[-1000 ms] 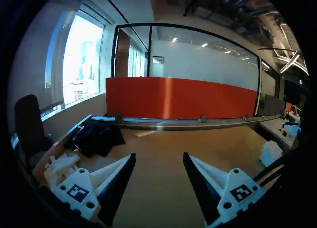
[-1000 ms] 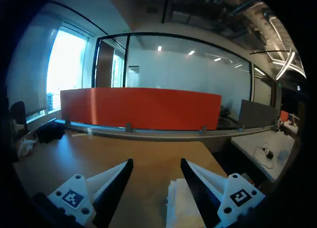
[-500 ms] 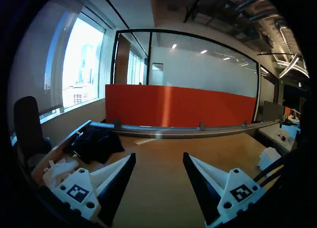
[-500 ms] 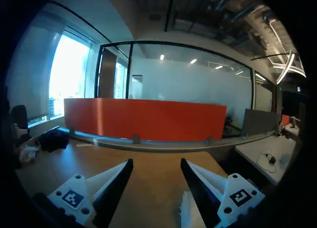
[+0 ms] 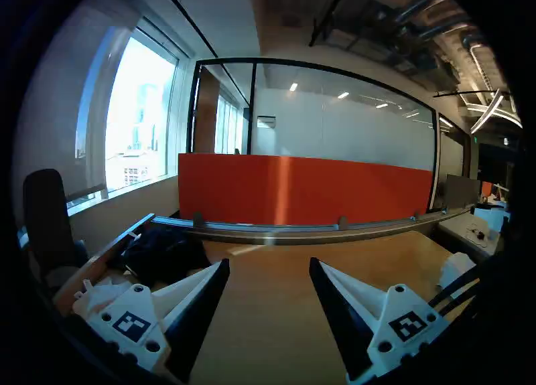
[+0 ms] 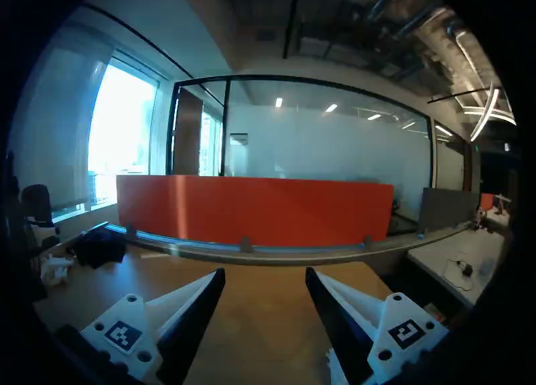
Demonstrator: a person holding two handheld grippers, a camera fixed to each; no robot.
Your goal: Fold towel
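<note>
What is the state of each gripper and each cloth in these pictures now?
Left gripper: open, holding nothing.
Right gripper: open, holding nothing.
White towel: lying loose, not gripped.
Dark cloth: bunched in a heap, not gripped.

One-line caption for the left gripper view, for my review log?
Open left gripper over a wooden desk, dark cloth at left, orange divider behind.
</note>
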